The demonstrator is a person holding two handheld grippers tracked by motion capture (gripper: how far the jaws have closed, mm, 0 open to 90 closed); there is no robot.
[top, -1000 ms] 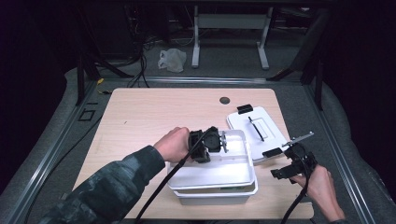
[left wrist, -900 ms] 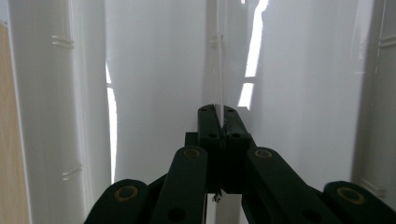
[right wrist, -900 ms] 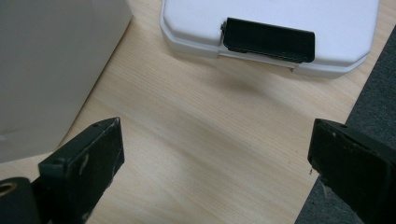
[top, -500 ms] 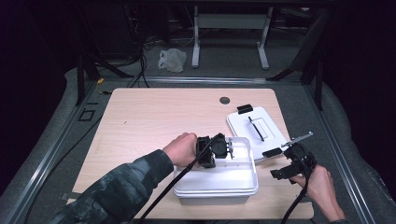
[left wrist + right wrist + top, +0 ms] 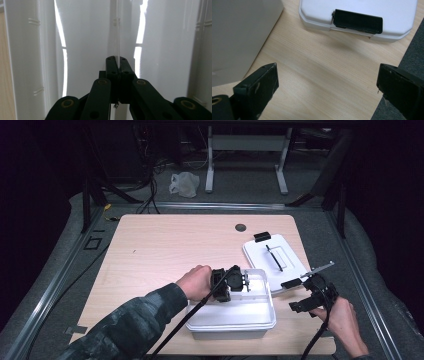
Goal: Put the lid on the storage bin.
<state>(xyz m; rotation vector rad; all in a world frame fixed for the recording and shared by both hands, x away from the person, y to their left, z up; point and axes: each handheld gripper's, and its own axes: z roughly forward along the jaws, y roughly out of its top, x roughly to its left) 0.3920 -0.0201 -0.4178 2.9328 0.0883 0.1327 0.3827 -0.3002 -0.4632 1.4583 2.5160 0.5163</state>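
Note:
A white plastic bin [image 5: 235,324] sits on the wooden table [image 5: 165,245] near its front edge. My left gripper [image 5: 245,283] reaches into it from the left, jaws pressed together on a thin upright edge of the bin [image 5: 82,37]; in the left gripper view the left gripper [image 5: 116,60] shows that edge running on beyond the tips. To the right of the bin my right gripper [image 5: 295,295] is held just above the table, open and holding nothing. In the right gripper view the right gripper [image 5: 327,82] faces the white lid [image 5: 362,7] and its black clasp [image 5: 358,21].
The white lid [image 5: 272,257], with a dark handle and black clasps, lies flat at the table's right side behind my right gripper. A small dark round hole [image 5: 240,227] sits near the far edge. The bin's side [image 5: 237,37] is close on the left of my right gripper.
The left gripper has come down and slightly right with the bin, which was raised above a lower white part a second ago and now sits low as one. The right gripper has kept still.

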